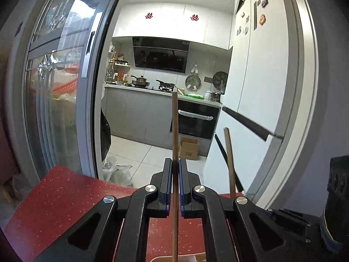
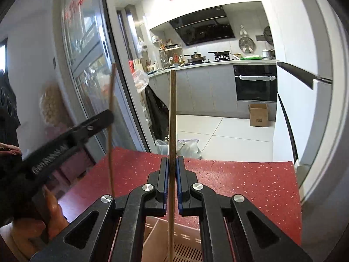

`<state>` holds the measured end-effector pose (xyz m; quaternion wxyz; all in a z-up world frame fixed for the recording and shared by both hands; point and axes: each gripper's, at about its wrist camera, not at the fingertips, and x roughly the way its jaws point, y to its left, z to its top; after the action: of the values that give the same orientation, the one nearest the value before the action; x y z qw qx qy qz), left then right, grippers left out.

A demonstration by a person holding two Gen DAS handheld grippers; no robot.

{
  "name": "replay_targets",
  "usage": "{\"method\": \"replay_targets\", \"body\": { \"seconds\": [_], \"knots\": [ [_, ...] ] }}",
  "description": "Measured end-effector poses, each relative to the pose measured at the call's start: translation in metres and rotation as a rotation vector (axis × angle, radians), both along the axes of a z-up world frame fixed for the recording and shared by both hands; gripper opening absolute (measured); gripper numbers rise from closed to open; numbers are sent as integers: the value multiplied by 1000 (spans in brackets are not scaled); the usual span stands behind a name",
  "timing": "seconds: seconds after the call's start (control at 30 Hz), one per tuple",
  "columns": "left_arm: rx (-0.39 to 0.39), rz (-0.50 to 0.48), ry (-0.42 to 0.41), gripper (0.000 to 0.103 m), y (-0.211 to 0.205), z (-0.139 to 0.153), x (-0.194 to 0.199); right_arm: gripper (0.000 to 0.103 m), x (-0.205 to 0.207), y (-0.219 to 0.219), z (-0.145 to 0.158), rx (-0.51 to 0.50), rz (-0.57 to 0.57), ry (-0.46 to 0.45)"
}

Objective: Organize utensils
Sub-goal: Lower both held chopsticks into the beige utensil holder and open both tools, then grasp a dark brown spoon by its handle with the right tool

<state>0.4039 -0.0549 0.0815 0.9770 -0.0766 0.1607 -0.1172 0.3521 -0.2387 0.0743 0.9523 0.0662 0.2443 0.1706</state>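
Between my left pads (image 1: 169, 185): chopstick (image 1: 174, 131), clenched, upright. Between my right pads (image 2: 166, 183): second chopstick (image 2: 172, 113), clenched, upright too. Left gripper (image 2: 104, 118) visible from right view, well off to side.

Below right gripper (image 2: 172, 183): beige slotted holder (image 2: 152, 231), chopstick's lower end over it.

Risk, my judgement: thin stick pivots in pads if tilted; lower end may miss holder and drop onto table.

Surface: red speckled table (image 2: 250, 185). Room: kitchen beyond, grey cabinets, oven (image 2: 255, 83), fridge (image 1: 261, 76), cardboard box (image 2: 258, 114) on floor.
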Motion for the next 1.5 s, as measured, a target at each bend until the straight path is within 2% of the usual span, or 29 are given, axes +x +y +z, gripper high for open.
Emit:
{"method": "replay_targets", "body": {
  "seconds": [0.13,0.27,0.37,0.63,0.8,0.87,0.9,0.93,0.97,1.03,1.1,1.13,1.2,1.23,1.27,1.37,1.5],
  "knots": [
    [22,5,17,34,-1,-31,3,7,0,10,-27,-73,22,5],
    [56,22,32,34,-2,-50,-11,7,-18,17,-44,-182,58,-22],
    [71,45,51,34,-2,-59,-24,7,-31,21,-56,-224,76,-26],
    [158,58,93,34,-3,-65,-57,7,-42,26,-64,-223,122,59],
    [153,69,117,35,3,-59,-65,9,-46,16,-57,-159,101,116],
    [144,58,128,35,5,-55,-72,18,-56,10,-50,-140,83,118],
    [140,50,130,41,6,-53,-77,23,-61,8,-47,-128,80,119],
    [141,44,132,83,7,-51,-83,36,-68,4,-42,-112,73,124],
    [146,51,141,103,9,-48,-91,46,-76,0,-39,-96,66,131],
    [150,85,121,103,15,-44,-114,49,-93,-5,-36,-60,65,157],
    [150,66,146,103,21,-44,-138,51,-112,-10,-38,-48,48,204],
    [146,63,165,103,25,-46,-149,55,-122,-11,-41,-43,42,230],
    [140,64,220,103,35,-55,-175,68,-145,-15,-52,-22,40,292],
    [137,66,262,103,40,-61,-188,82,-155,-17,-57,-11,36,320],
    [137,66,296,103,44,-67,-199,84,-167,-19,-63,6,29,345],
    [147,63,389,103,55,-88,-232,84,-203,-25,-83,46,-5,411],
    [202,86,471,103,66,-118,-268,84,-238,-25,-106,38,-56,491]
  ]
}}
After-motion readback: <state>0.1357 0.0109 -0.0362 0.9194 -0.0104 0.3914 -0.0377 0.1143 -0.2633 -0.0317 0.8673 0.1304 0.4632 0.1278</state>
